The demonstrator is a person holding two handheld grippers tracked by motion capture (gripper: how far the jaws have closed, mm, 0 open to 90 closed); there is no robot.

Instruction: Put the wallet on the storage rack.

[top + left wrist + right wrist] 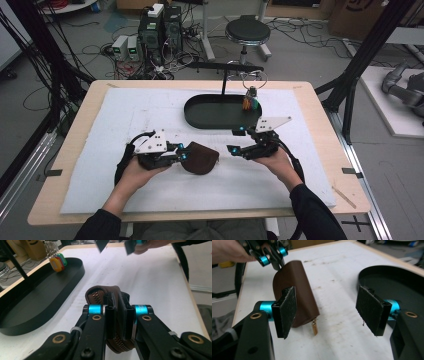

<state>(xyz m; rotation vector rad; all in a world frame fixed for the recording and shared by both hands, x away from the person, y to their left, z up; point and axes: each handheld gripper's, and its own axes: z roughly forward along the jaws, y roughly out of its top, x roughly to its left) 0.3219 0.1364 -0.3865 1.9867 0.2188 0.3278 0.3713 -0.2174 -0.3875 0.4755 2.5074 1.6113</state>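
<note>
A brown zip pouch is pinched by its zipped edge in my left gripper, just left of the table's middle. In the left gripper view the pads of that gripper press on the pouch from both sides. My right gripper stands open just right of the pouch, pointing at it. In the right gripper view its wide-apart jaws frame the pouch, whose brass zip pull dangles near the white mat, and the left gripper holds the pouch's far end.
A black oval tray lies behind the grippers on the white mat. A bunch of keys with coloured tags hangs from a black stand over the tray's right end. The table edge is to the right.
</note>
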